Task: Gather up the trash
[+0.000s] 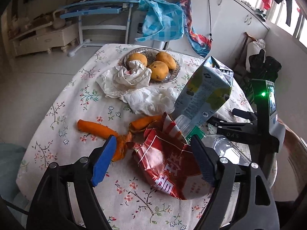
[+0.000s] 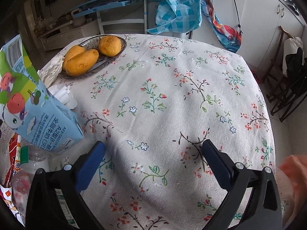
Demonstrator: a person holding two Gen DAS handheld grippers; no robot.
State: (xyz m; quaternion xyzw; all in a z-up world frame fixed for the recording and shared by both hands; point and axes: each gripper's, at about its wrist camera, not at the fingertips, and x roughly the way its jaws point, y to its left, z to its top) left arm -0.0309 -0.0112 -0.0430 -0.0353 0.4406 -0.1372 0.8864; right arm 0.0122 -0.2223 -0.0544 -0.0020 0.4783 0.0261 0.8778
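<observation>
left tool [image 1: 153,153]: spread wide, pads off everything; red snack wrapper [image 1: 165,164] lies between the fingers, not pinched.
right tool [image 2: 153,157]: spread fully, nothing between the fingers, only bare cloth below.
table [image 2: 172,88]: round, covered with floral cloth.
trash cluster: all on the left tool's side of the table, near the front edge.
red snack wrapper: crumpled, torn open, flat on the cloth, directly under the left tool.
orange peel [image 1: 96,129]: two strips, just left of and behind the wrapper; the near strip runs up to the blue left finger [image 1: 103,163].
milk carton [image 1: 203,94]: blue-green, tilted, leaning over a clear plastic bottle [image 1: 228,149] that lies on its side to the right of the wrapper.
carton in right view [image 2: 32,103]: far left of frame, well apart from the right tool.
crumpled tissues [image 1: 134,84]: white heap between the carton and the fruit plate, one wad resting against the plate.
fruit plate [image 1: 172,74]: three mangoes [image 1: 159,71] on it, far side of the table.
background: blue checked plastic bag [image 1: 163,19] hanging beyond the table.
</observation>
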